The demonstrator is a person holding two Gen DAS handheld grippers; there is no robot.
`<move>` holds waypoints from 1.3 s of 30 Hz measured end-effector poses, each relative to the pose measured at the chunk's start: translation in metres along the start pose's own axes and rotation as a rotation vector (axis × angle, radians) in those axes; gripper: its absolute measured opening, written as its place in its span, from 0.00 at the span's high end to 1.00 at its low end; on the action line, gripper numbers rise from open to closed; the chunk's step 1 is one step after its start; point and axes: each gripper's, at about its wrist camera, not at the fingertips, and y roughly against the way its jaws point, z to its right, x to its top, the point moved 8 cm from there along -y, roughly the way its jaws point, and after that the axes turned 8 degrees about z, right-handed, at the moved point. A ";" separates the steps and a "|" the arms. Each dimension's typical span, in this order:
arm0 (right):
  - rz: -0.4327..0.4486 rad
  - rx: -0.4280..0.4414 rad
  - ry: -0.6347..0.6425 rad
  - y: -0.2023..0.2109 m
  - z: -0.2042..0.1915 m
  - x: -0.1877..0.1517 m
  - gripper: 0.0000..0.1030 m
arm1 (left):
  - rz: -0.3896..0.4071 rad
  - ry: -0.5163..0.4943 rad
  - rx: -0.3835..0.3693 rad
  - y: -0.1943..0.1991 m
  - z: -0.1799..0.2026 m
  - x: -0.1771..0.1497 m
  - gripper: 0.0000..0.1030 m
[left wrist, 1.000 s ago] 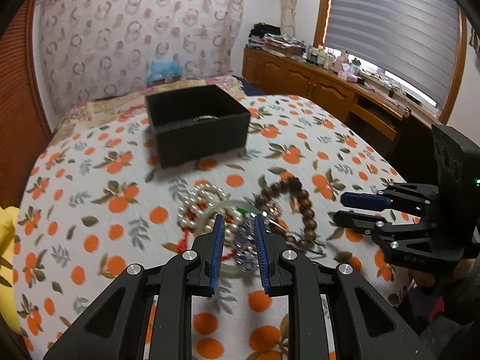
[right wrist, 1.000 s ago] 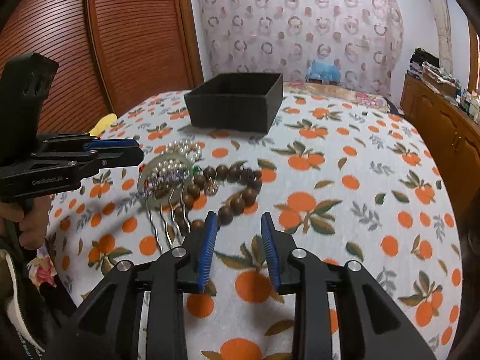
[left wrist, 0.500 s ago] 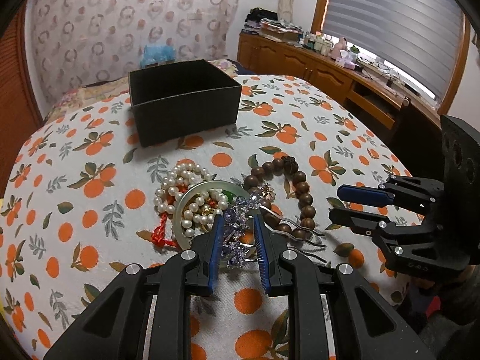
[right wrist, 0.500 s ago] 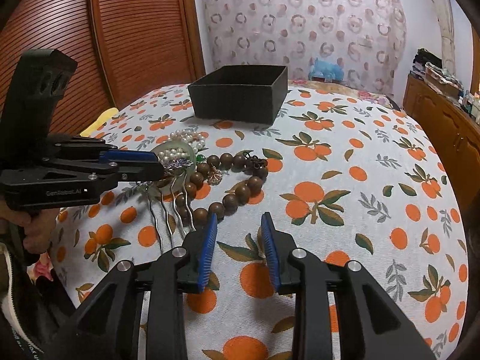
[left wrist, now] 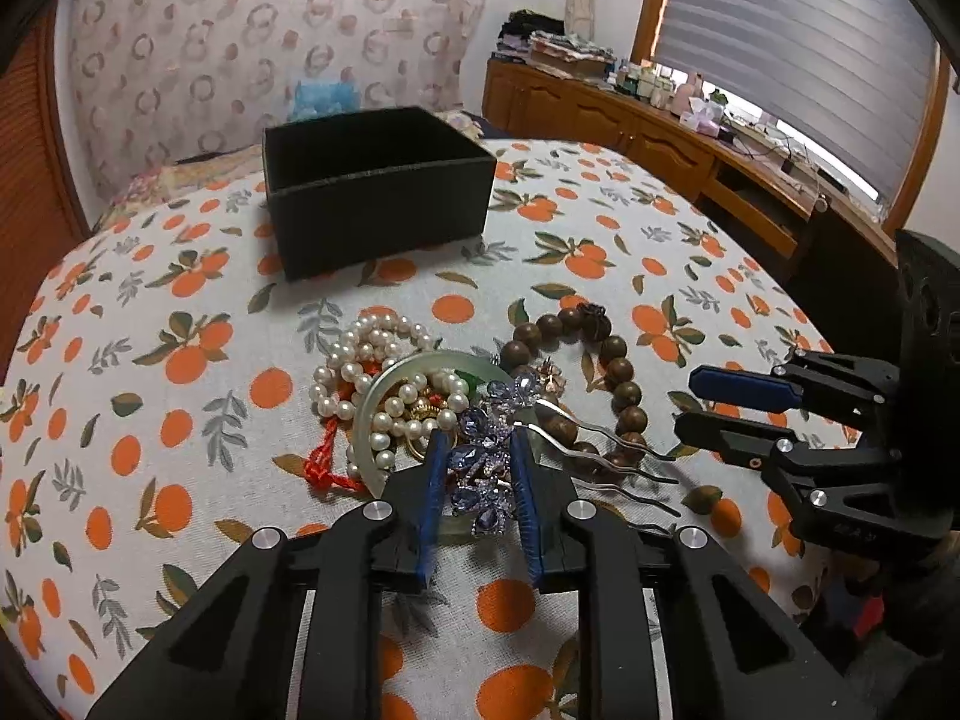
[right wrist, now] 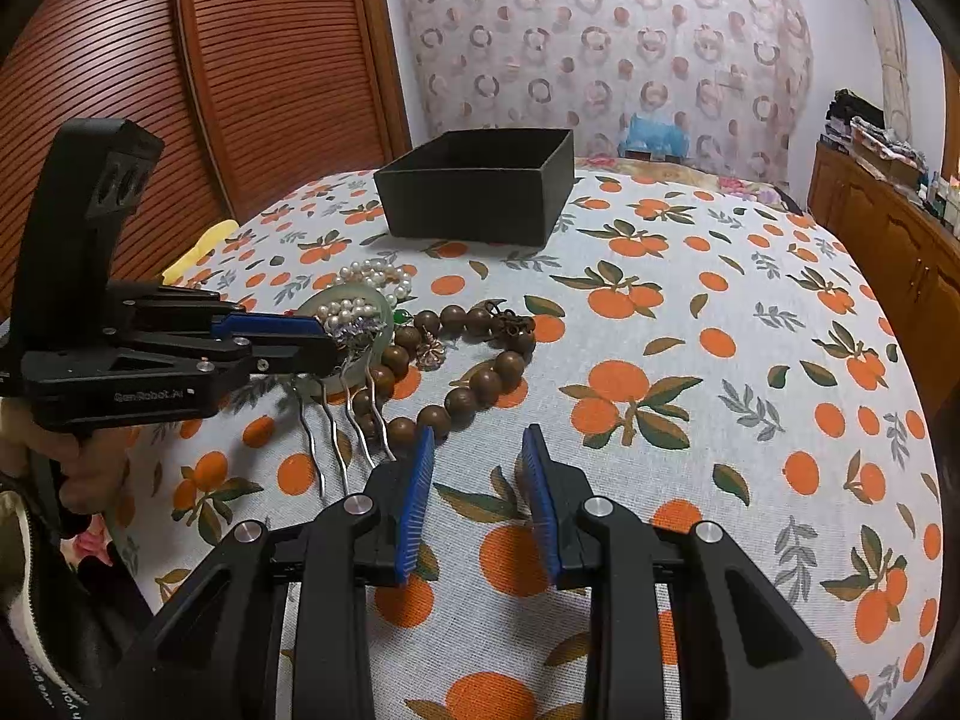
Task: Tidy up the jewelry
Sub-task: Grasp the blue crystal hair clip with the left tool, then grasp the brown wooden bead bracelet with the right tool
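Note:
A pile of jewelry lies mid-table: a blue crystal hair comb (left wrist: pixel 480 468) with silver prongs, a pearl strand (left wrist: pixel 372 360), a pale jade bangle (left wrist: pixel 372 402), a red tassel (left wrist: pixel 321 468) and a wooden bead bracelet (left wrist: pixel 606 372). My left gripper (left wrist: pixel 477 450) has its blue pads on either side of the comb's crystal head, closed on it; it also shows in the right wrist view (right wrist: pixel 324 339). The comb's prongs (right wrist: pixel 348 420) hang toward the table. My right gripper (right wrist: pixel 474 450) is open and empty, just in front of the wooden beads (right wrist: pixel 480 384).
An open black box (left wrist: pixel 378 186) stands at the far side of the orange-print tablecloth (left wrist: pixel 180 276); it also shows in the right wrist view (right wrist: pixel 480 192). A wooden sideboard (left wrist: pixel 660 132) runs along the right. A slatted wooden door (right wrist: pixel 150 60) is on the left.
My left gripper has come down and forward onto the crystal comb and closed on its head. My right gripper has stayed about where it was, open.

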 end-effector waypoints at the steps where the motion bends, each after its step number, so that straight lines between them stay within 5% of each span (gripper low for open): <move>1: 0.000 0.000 0.000 0.000 0.001 0.000 0.68 | 0.011 0.000 0.002 0.002 0.001 0.001 0.81; 12: -0.022 -0.011 -0.006 -0.003 0.005 0.001 0.68 | 0.127 -0.001 0.070 0.036 -0.012 0.021 0.81; 39: -0.113 -0.078 0.086 -0.063 0.018 0.037 0.68 | 0.203 0.069 0.139 0.063 -0.051 0.021 0.81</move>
